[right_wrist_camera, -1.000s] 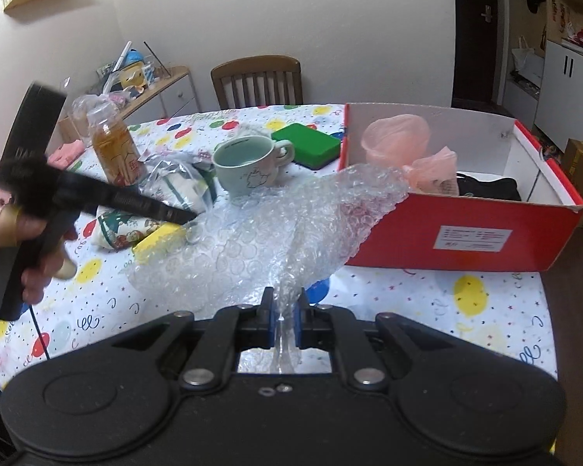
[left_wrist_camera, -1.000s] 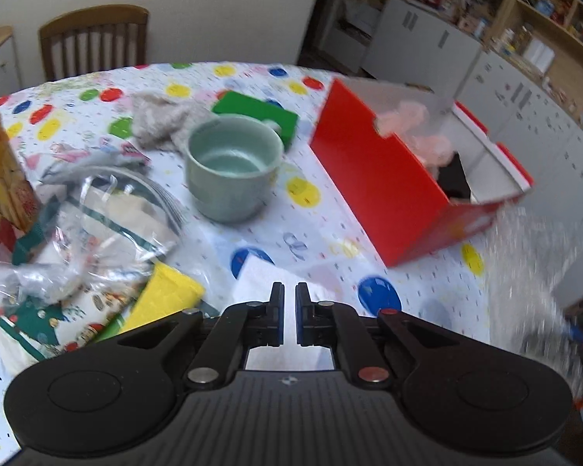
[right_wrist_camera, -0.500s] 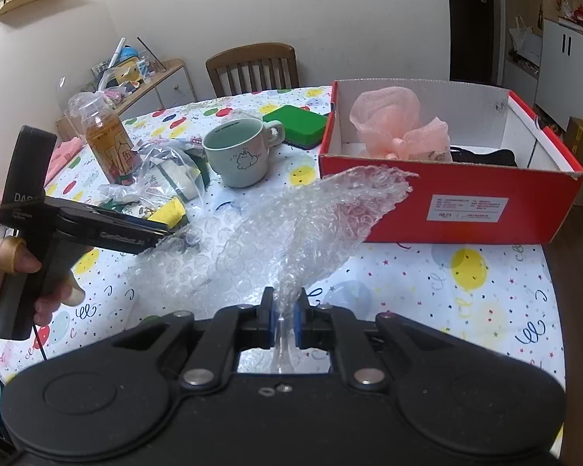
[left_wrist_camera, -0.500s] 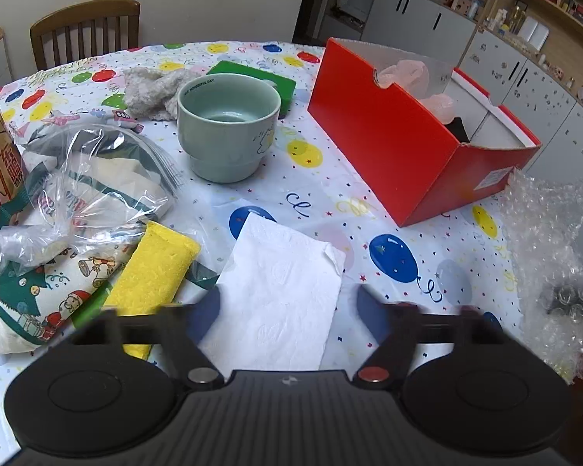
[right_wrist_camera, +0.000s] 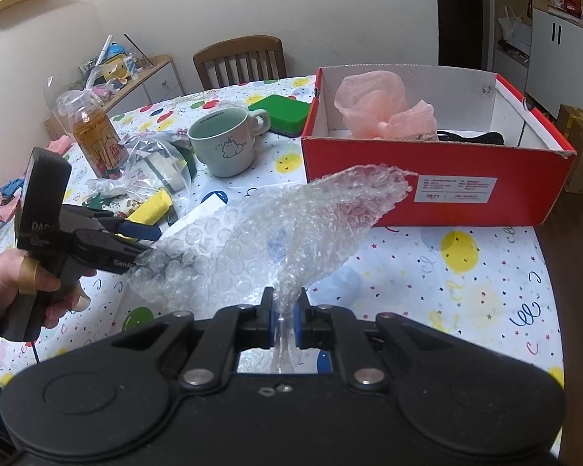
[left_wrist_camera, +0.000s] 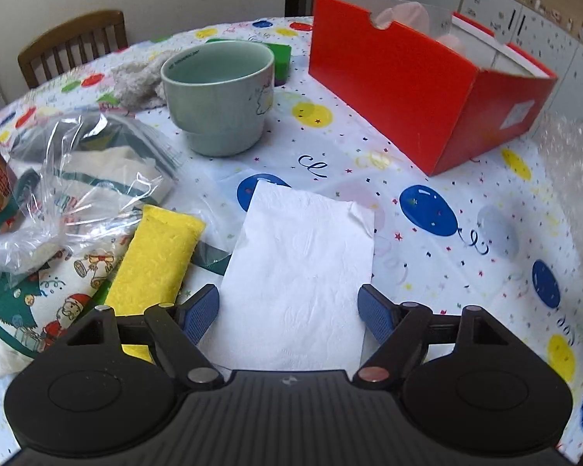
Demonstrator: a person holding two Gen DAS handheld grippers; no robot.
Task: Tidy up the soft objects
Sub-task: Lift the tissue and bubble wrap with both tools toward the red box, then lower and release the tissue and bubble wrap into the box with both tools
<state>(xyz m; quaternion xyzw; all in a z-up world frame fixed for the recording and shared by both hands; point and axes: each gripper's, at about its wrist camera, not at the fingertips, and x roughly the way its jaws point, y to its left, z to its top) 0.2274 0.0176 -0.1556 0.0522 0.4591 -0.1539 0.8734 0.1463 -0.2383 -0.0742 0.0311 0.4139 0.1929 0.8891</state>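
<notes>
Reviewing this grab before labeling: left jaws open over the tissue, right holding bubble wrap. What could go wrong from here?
1. The white tissue lies flat on the tablecloth; the left gripper may pinch cloth along with it, or slide off.
2. The yellow sponge sits right beside the left jaw and could get nudged or caught.
3. The bubble wrap in the right gripper hangs wide over the table and could sweep the mug on its way to the red box.

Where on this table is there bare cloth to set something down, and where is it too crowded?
Bare cloth lies between the white tissue and the red box, and along the table edge in front of the box, right of the bubble wrap. Crowded: left of the tissue, where yellow sponge, plastic bags and mug sit close together.
</notes>
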